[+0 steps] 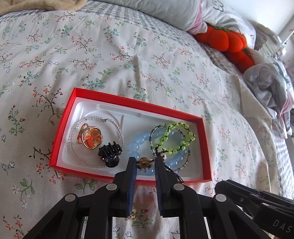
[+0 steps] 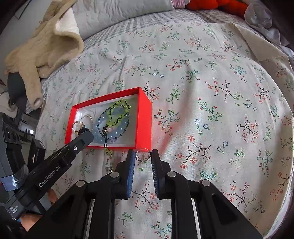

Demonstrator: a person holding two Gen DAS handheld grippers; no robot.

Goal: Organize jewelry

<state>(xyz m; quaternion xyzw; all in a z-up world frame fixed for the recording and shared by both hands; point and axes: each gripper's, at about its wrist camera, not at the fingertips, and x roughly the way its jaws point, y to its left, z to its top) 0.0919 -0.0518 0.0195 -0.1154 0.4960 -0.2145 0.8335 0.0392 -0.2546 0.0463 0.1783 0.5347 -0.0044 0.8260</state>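
In the shallow red cardboard box [image 1: 61, 128] on the flowered bed, my left claw [image 1: 145, 163] stands open around a small brown charm [image 1: 145, 162]. Beside the box's near right corner, my right claw [image 2: 143, 156] grips a thin silver chain [image 2: 142, 158].

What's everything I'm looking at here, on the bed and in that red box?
red box: one, red, white lining, on the bedspread
bedspread: one, pale floral, underneath
bead strand: one, clear, in the box
ring: one, gold and orange, inside that strand
hair claw: one, black, beside the ring
blue bracelet: one, pale blue, box's middle
yellow-green bracelet: one, yellow-green, on the blue bracelet
teal bracelet: one, thin, teal, same pile
trinket: one, bronze, within the box, between left fingertips
chain: one, silver, outside the box, between right fingertips
plush pumpkins: count unclear, orange, by the pillows
left hand-held gripper: one, black, over the box
right hand-held gripper: one, black, beside the box
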